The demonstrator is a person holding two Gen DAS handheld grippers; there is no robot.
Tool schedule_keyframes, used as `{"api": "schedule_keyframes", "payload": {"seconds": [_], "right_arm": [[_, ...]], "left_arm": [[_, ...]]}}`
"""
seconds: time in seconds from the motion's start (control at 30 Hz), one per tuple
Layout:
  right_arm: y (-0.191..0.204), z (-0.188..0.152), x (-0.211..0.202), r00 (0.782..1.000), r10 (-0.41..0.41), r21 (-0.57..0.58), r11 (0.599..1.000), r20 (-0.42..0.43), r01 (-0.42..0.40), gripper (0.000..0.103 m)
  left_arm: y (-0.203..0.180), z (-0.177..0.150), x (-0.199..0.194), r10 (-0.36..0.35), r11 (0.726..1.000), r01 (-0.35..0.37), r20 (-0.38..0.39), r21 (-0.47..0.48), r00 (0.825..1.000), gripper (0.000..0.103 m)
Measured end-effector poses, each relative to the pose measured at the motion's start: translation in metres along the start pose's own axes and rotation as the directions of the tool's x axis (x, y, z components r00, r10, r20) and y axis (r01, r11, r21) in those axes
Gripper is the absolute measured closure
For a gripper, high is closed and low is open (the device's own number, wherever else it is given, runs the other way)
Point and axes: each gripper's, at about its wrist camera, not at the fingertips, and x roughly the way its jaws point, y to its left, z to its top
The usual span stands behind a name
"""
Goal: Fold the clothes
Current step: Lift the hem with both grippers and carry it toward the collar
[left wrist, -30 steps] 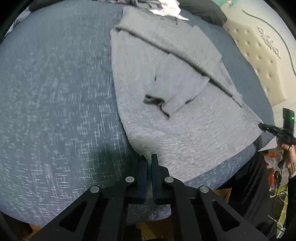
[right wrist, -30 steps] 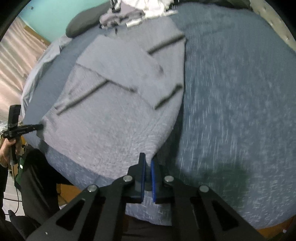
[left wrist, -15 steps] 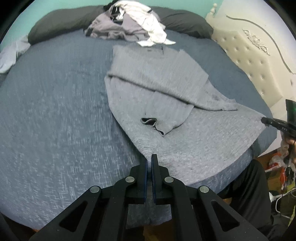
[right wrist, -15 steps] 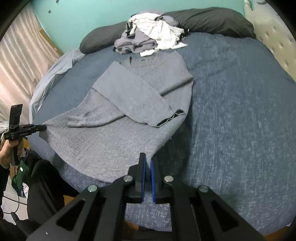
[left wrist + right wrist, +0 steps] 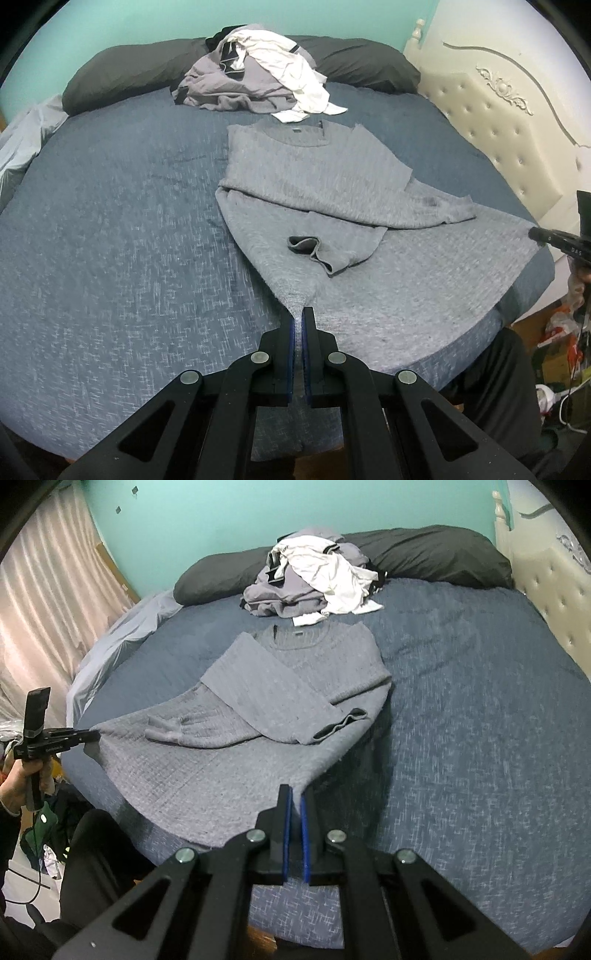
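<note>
A grey knit sweater [image 5: 317, 184] lies on the blue bed, collar away from me, both sleeves folded across its body. My left gripper [image 5: 300, 314] is shut on the sweater's left hem corner. My right gripper [image 5: 295, 794] is shut on the right hem corner of the sweater [image 5: 258, 716]. The hem is lifted and stretched between them. The right gripper also shows at the right edge of the left wrist view [image 5: 535, 234], and the left gripper at the left edge of the right wrist view [image 5: 94, 734].
A pile of grey and white clothes [image 5: 255, 77] sits at the far side of the bed [image 5: 110, 240] against dark pillows [image 5: 118, 77]. A cream tufted headboard [image 5: 517, 129] stands at the right. Pink curtains [image 5: 48, 627] hang at the left.
Both grippers have risen and tilted up with the hem corners. The hem has come up off the bed and pulled taut, and the far clothes pile and wall have come into view.
</note>
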Motion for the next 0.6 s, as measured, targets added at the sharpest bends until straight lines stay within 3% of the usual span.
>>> {"api": "schedule_keyframes", "payload": {"seconds": [0.6], "right_arm": [[0.018, 0.008, -0.043, 0.996, 0.025, -0.067, 0.998, 0.087, -0.019, 0.099]], "left_arm": [[-0.002, 0.006, -0.059, -0.001, 1.0, -0.001, 0.092, 0.02, 0.996, 0.1]]}}
